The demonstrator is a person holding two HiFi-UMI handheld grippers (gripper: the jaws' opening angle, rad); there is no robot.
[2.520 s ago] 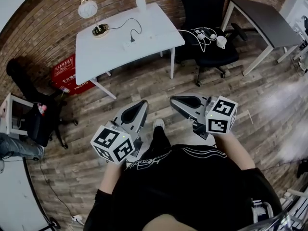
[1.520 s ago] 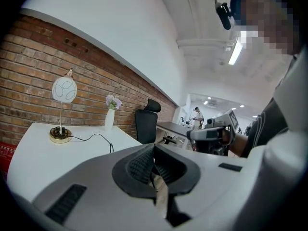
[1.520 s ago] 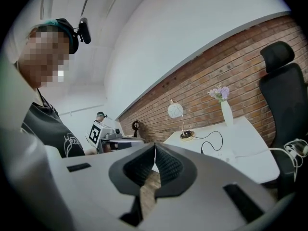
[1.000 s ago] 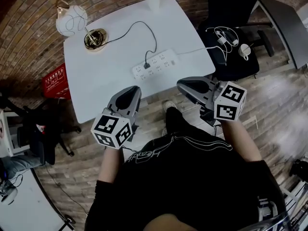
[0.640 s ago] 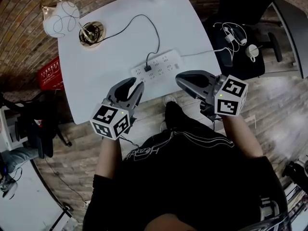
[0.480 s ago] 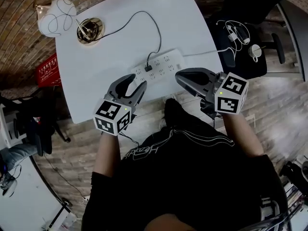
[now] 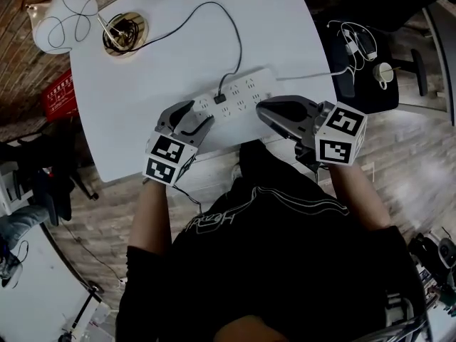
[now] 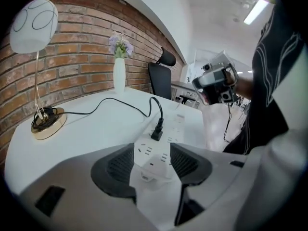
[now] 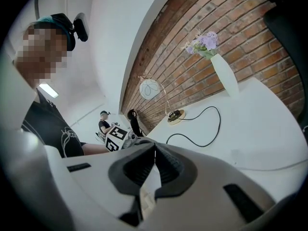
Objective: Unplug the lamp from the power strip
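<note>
Head view: left gripper [image 7: 194, 117] is over the white rectangular table [image 7: 128, 120], jaws spread, tips at the near-left end of the white multi-socket power strip [image 7: 242, 90]. Right gripper [image 7: 265, 109] is beside it, tips over the strip's near edge. The lamp's black plug [image 7: 220, 98] is seated in the strip, just ahead of the left gripper and between the 2 grippers. Its black cable [image 7: 214, 9] loops away to the lamp with white globe shade and round gold base [image 7: 117, 30], far ahead-left of the left gripper. Left gripper view: jaws wide and have just been opening. The strip's near end lies between the pads, and no pad is seen pressing on it. Plug straight ahead of the jaws, lamp ahead-left, white vase with purple flowers [image 8: 119, 73] beyond the plug, right gripper up to the right. Right gripper view: jaws closed to a thin slit, nothing in them. Cable and lamp ahead, vase ahead-right, left gripper's marker cube ahead-left.
</note>
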